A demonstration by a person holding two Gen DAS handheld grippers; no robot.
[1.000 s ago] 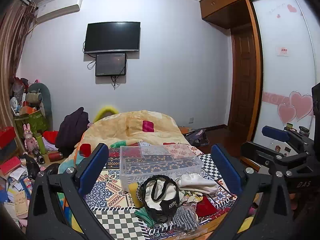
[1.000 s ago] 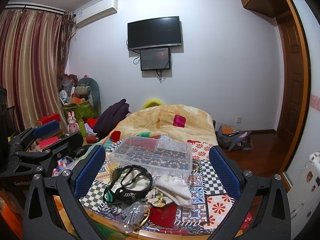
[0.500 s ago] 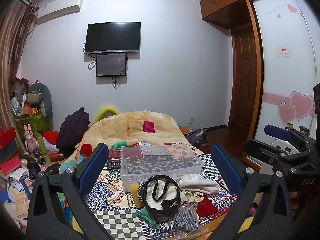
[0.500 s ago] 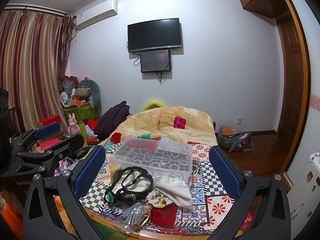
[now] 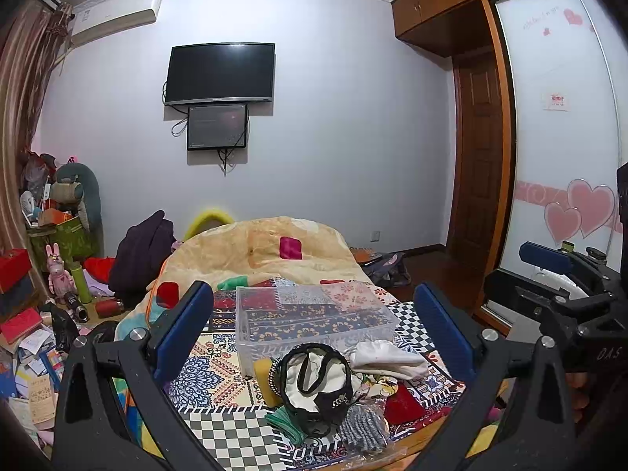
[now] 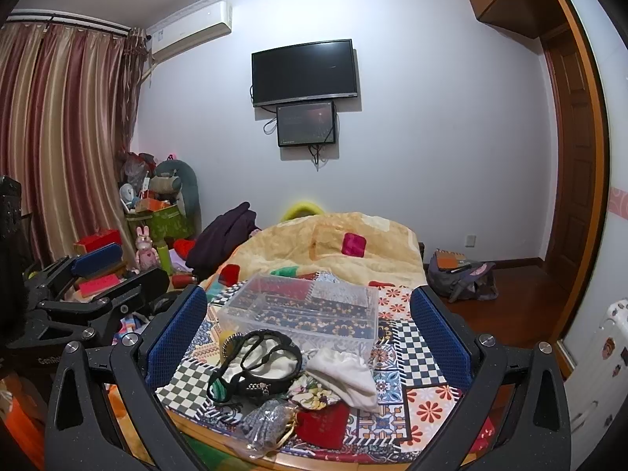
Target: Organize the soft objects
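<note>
A clear plastic box [image 5: 310, 320] [image 6: 302, 310] stands empty on a patchwork cloth on a table. In front of it lies a pile of soft things: a black and white bag [image 5: 316, 382] [image 6: 255, 365], a white cloth [image 5: 386, 359] [image 6: 341, 376], a grey knit piece [image 5: 361, 429] [image 6: 267, 420], a red pouch [image 5: 404, 404] [image 6: 324, 426], a green cloth [image 5: 286, 424] and a yellow sponge [image 5: 263, 376]. My left gripper [image 5: 316, 337] is open and empty, held above and short of the pile. My right gripper [image 6: 310, 337] is open and empty, likewise short of the pile.
A bed with a yellow quilt [image 5: 267, 251] lies behind the table. Clutter and boxes [image 5: 35, 314] fill the floor at left. A backpack [image 6: 459, 278] lies on the floor at right. The other gripper shows at each view's edge [image 5: 561, 286] [image 6: 78, 294].
Both grippers have drifted only slightly; the scene sits a little differently in each view. Nothing on the table has moved.
</note>
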